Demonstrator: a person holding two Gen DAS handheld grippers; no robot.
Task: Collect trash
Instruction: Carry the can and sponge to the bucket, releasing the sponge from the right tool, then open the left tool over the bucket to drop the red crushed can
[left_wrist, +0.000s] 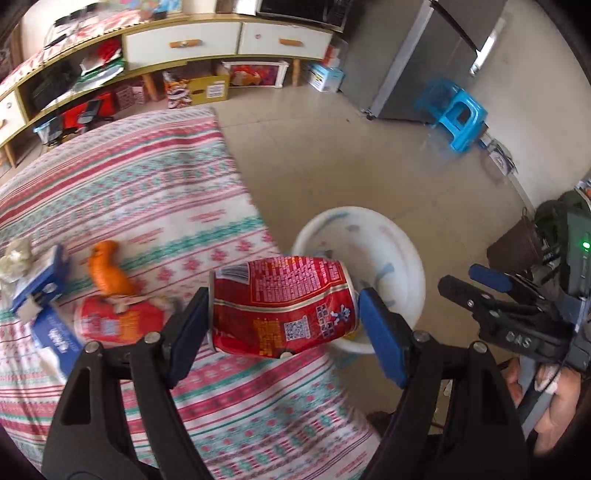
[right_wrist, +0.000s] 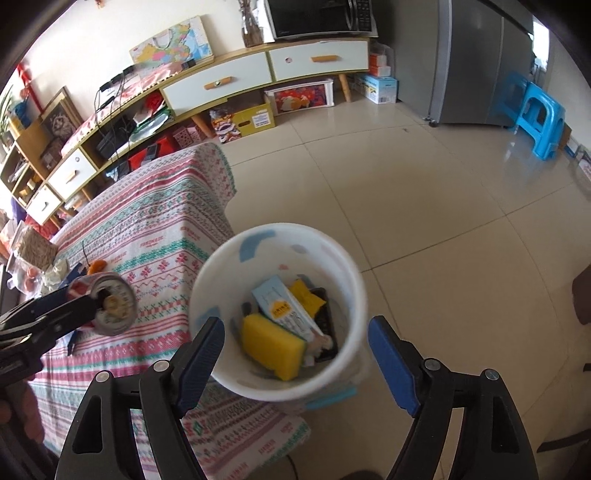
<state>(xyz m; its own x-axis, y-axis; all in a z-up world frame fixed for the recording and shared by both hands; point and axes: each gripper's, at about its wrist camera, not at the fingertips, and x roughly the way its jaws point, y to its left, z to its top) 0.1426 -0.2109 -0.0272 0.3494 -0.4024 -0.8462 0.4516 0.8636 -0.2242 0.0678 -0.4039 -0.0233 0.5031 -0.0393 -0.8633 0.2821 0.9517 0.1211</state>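
Observation:
A red drink can lies sideways between the blue pads of my left gripper, which is shut on it above the table's edge. Just beyond the can, a white bin stands on the floor beside the table. My right gripper hangs open over the white bin, nothing between its fingers. Inside the bin lie a yellow sponge, a small carton and a black tray. The right wrist view shows the left gripper at the left with the can's end. My right gripper appears at the right in the left wrist view.
On the patterned tablecloth lie an orange wrapper, a red packet, a blue box and crumpled paper. A blue stool, a grey fridge and a low cabinet stand across the tiled floor.

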